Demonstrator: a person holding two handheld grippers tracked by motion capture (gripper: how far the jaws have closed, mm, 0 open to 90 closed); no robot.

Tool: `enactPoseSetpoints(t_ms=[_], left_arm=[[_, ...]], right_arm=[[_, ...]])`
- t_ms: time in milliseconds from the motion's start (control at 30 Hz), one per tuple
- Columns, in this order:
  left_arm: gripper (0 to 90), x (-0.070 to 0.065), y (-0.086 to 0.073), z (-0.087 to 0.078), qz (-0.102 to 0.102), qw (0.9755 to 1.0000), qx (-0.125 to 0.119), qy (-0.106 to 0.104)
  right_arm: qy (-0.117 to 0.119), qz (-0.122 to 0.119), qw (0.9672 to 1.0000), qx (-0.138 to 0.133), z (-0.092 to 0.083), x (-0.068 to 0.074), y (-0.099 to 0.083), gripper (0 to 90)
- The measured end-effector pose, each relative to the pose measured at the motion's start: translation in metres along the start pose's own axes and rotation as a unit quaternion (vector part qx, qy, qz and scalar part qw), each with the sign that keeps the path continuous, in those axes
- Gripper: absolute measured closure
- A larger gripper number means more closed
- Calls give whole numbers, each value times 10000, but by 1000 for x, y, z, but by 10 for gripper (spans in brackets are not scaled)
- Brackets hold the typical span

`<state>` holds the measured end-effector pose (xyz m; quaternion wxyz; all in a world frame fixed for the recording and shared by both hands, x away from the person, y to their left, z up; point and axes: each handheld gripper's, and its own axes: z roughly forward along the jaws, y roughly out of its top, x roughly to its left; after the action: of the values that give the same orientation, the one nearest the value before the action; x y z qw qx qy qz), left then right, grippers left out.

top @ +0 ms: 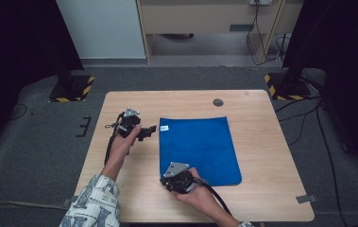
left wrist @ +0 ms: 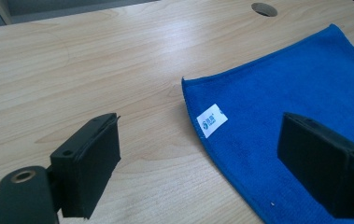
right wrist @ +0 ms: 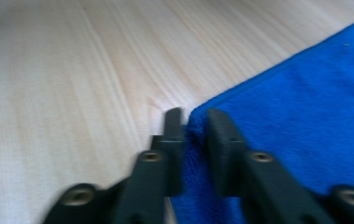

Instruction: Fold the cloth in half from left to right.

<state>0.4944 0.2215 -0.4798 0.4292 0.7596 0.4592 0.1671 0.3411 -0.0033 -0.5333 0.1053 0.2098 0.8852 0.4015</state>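
Wooden table (top: 257,142) bears one blue cloth (top: 198,146); my right gripper (right wrist: 194,122) pinches its near corner, my left gripper (left wrist: 198,154) gapes wide

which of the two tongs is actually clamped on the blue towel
The right tongs, by the towel's near left corner: their jaws pinch that corner. The left tongs are wide open above the far left corner, holding nothing.

Fuzzy blue cloth (top: 199,147), matt wood table (top: 261,142)
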Motion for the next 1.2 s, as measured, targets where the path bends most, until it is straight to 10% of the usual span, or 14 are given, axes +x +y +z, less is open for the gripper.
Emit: enactPoseSetpoints(t_ms=[633, 967, 1200], left_arm=[[192, 0, 2, 40, 44, 9998, 212, 36], [227, 5, -4, 58, 214, 9985, 442, 258], [234, 7, -8, 67, 229, 9982, 501, 257]], right_arm=[[268, 191, 9992, -211, 4, 28, 15, 829], [91, 274, 9992, -261, -4, 33, 15, 400], [128, 298, 9993, -184, -3, 36, 15, 261]])
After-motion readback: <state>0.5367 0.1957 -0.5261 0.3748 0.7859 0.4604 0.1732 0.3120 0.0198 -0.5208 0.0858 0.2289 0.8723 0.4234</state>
